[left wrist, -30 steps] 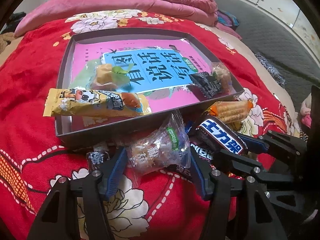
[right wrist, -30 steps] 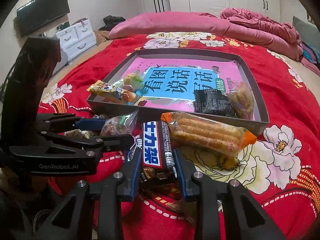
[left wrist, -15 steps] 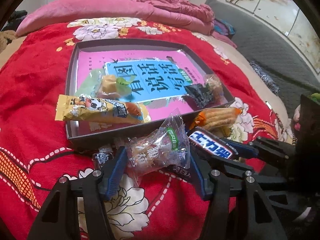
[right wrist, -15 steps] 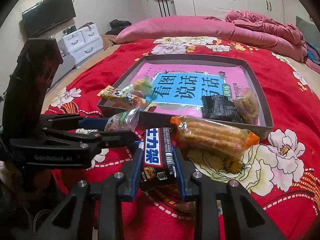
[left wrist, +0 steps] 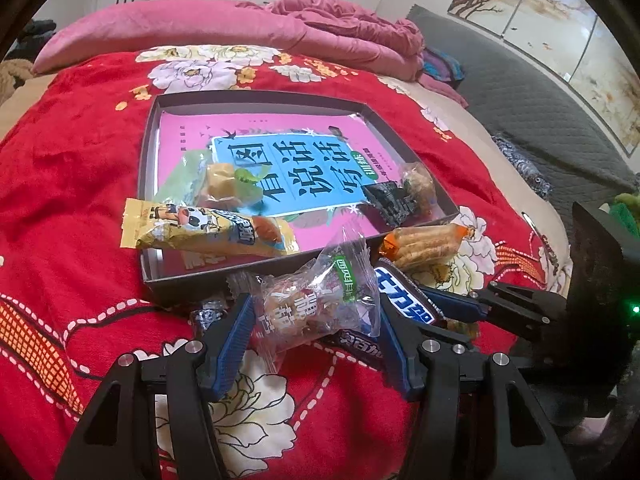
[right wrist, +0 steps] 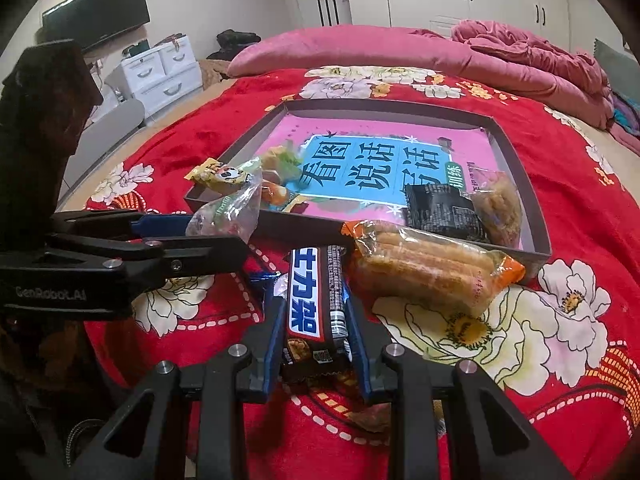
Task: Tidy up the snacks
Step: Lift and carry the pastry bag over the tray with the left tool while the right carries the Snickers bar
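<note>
Red floral bedspread (left wrist: 72, 184) fills the left wrist view, where the left gripper (left wrist: 316, 316) clamps a clear-wrapped pastry packet (left wrist: 316, 304) between its blue pads, just in front of the near wall of a shallow grey tray (left wrist: 148, 152). A pink-and-blue book (left wrist: 280, 160) lines the tray floor. On it lie a yellow cow-print snack bar (left wrist: 200, 232) overhanging the tray's left wall, a green-wrapped sweet (left wrist: 220, 184), and at the right a black snack packet (left wrist: 390, 204) beside a clear bag of brown snacks (left wrist: 420, 186). An orange-ended pack of wafer rolls (left wrist: 424, 244) rests on the bedspread against the tray's near right corner. The right gripper (left wrist: 424, 300) reaches in from the right, closed on a chocolate bar (left wrist: 404, 296).

In the right wrist view, the right gripper (right wrist: 316, 316) pinches the chocolate bar (right wrist: 316, 300) lengthwise, the bar standing clear of the bedspread (right wrist: 580, 200). The wafer rolls (right wrist: 428, 268) lie just to its right, touching the tray (right wrist: 516, 160) wall. The left gripper (right wrist: 208, 236) enters from the left, holding the pastry packet (right wrist: 228, 216) by the tray's near left corner. The black packet (right wrist: 440, 212) and the brown snacks (right wrist: 500, 204) sit in the tray's right end, the cow-print bar (right wrist: 220, 176) and green sweet (right wrist: 284, 160) at its left. A pink duvet (right wrist: 400, 52) is heaped at the bed's far end.
</note>
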Demonstrator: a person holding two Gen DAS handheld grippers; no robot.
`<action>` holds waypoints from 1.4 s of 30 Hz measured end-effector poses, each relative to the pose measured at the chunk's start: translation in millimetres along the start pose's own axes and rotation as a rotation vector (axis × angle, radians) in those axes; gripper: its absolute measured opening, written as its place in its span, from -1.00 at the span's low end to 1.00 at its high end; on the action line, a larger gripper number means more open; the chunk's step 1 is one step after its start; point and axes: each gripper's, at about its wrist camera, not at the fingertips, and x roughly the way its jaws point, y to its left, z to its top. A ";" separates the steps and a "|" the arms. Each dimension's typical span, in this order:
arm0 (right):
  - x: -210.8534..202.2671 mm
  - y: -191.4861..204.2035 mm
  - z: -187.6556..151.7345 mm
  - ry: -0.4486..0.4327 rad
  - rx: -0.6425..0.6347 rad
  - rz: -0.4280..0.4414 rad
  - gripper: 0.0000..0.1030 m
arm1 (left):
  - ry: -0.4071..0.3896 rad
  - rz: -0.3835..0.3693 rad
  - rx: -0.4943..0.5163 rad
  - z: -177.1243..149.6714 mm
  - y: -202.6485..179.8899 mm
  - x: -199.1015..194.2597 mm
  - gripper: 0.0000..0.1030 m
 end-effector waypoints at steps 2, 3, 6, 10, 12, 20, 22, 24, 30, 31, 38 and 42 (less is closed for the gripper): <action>2.5 0.2 1.1 0.004 -0.002 -0.003 -0.40 | -0.002 -0.002 0.000 0.2 -0.3 -0.9 0.18; 3.6 0.6 1.5 0.004 -0.003 -0.006 -0.40 | -0.003 -0.003 0.000 0.3 -0.1 -1.5 0.18; 8.3 1.4 3.7 0.005 -0.011 -0.023 -0.40 | -0.011 -0.004 0.004 0.8 -0.9 -3.4 0.18; 9.8 -2.8 5.6 0.003 0.003 -0.010 -0.41 | -0.025 -0.004 0.004 3.2 -0.7 -7.2 0.18; 8.6 -3.1 5.5 0.003 0.001 -0.010 -0.43 | -0.030 -0.004 -0.002 3.5 0.6 -8.5 0.18; -10.4 -5.3 5.7 -0.029 0.042 0.047 -0.43 | -0.092 -0.017 -0.014 8.6 2.5 -20.9 0.18; -15.2 -6.8 7.3 -0.042 0.053 0.051 -0.43 | -0.108 -0.016 -0.014 10.1 3.4 -24.1 0.18; -21.4 -7.5 9.7 -0.060 0.055 0.049 -0.43 | -0.119 -0.014 -0.015 11.2 3.7 -26.3 0.18; -34.4 -11.3 15.6 -0.101 0.071 0.043 -0.43 | -0.145 -0.012 -0.034 15.0 8.5 -32.2 0.18; -35.5 -12.6 16.5 -0.105 0.074 0.042 -0.43 | -0.152 -0.012 -0.037 15.8 9.3 -33.6 0.18; -41.8 -20.8 20.7 -0.129 0.097 0.028 -0.43 | -0.178 -0.016 -0.075 23.0 20.5 -40.7 0.18; -45.1 -25.8 23.2 -0.144 0.108 0.018 -0.43 | -0.209 -0.007 -0.098 28.5 28.5 -45.6 0.18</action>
